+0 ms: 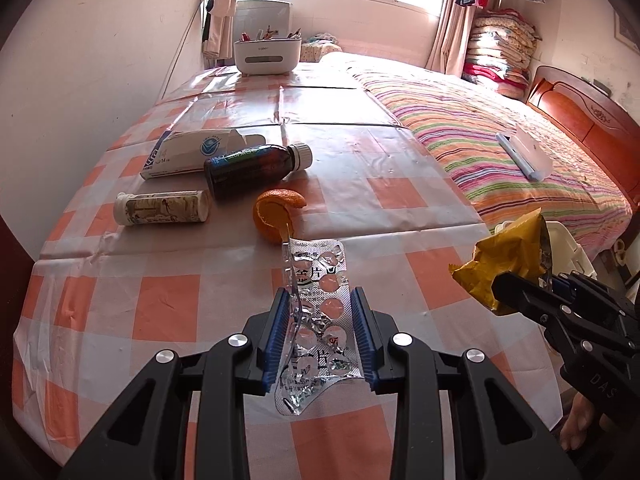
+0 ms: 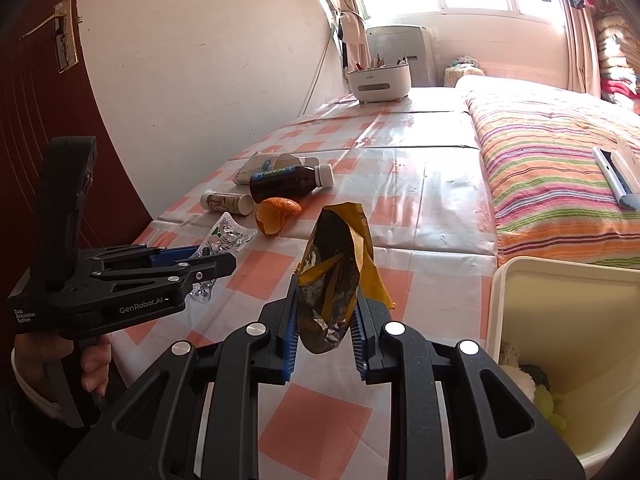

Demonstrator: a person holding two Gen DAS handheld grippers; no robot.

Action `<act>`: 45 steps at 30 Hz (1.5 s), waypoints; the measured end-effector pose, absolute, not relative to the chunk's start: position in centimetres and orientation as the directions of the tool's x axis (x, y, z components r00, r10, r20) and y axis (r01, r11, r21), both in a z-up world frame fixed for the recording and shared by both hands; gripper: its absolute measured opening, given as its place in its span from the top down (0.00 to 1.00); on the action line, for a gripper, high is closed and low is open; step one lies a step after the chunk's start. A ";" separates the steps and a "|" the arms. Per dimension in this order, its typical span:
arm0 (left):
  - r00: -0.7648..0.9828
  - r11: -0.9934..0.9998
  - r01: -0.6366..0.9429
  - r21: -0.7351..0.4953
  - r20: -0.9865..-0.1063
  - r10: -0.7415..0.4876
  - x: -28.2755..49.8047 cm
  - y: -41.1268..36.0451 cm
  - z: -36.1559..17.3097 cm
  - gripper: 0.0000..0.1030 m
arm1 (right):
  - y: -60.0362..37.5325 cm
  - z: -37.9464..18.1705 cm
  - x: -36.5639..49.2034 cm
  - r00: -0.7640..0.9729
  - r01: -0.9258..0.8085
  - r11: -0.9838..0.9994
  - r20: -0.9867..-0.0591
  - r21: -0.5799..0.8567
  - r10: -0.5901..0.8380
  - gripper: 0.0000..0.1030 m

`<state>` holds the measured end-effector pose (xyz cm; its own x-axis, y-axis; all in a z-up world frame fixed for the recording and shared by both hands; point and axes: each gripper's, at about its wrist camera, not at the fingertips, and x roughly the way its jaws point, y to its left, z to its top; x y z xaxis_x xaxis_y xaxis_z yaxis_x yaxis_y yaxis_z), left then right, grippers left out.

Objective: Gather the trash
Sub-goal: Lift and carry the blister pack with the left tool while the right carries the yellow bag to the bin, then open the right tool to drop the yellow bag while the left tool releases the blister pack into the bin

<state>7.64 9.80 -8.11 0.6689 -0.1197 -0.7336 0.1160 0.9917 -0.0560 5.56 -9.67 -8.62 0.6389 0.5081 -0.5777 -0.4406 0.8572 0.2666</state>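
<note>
Fingers (image 1: 276, 344) of the left gripper (image 1: 320, 336) are closed on an emptied blister pack (image 1: 320, 320), held above the near edge of the desk (image 1: 168, 304); fingers (image 2: 290, 344) of the right gripper (image 2: 325, 332) pinch a crumpled yellow foil wrapper (image 2: 336, 276), lifted off the desk just left of the white bin (image 2: 560, 280). Both are judged light, thin and crushable; edge grips suffice, though foil may slip. Farther: orange peel (image 1: 274, 216), soft and curled, best pinched at its rim; white tube (image 1: 160, 208), brown bottle (image 1: 256, 168) and carton (image 1: 188, 152), rigid, rounded ones likely to roll, best gripped across their middles.
</note>
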 end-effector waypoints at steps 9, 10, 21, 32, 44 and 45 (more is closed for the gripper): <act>0.670 0.979 0.197 -0.059 -0.720 -0.179 7.6 5.9 -7.4 0.70 | -12.9 -8.5 5.9 0.680 -0.375 0.882 -0.563 0.285 0.470 0.78; 0.670 0.977 0.206 -0.058 -0.720 -0.184 7.6 5.5 -7.3 0.70 | -13.2 -8.6 5.9 0.684 -0.367 0.885 -0.562 0.286 0.466 0.78; 0.652 0.952 0.299 -0.071 -0.713 -0.258 7.6 0.8 -6.9 0.70 | -17.0 -8.4 5.6 0.730 -0.282 0.907 -0.544 0.312 0.414 0.78; 0.633 0.926 0.370 -0.081 -0.707 -0.315 7.6 -2.9 -6.8 0.70 | -20.9 -8.5 5.3 0.769 -0.188 0.920 -0.531 0.343 0.355 0.78; 0.604 0.892 0.442 -0.100 -0.702 -0.378 7.8 -6.1 -6.6 0.70 | -24.3 -8.2 4.9 0.804 -0.095 0.926 -0.520 0.366 0.288 0.78; 0.602 0.889 0.447 -0.100 -0.702 -0.381 7.9 -6.3 -6.7 0.70 | -24.6 -8.3 4.9 0.806 -0.086 0.924 -0.519 0.373 0.285 0.78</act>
<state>7.85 -6.32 -6.66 0.6018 -0.3811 -0.7019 0.4467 0.8891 -0.0998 4.90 -24.63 -8.26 0.8063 0.2847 -0.5185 -0.0862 0.9238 0.3731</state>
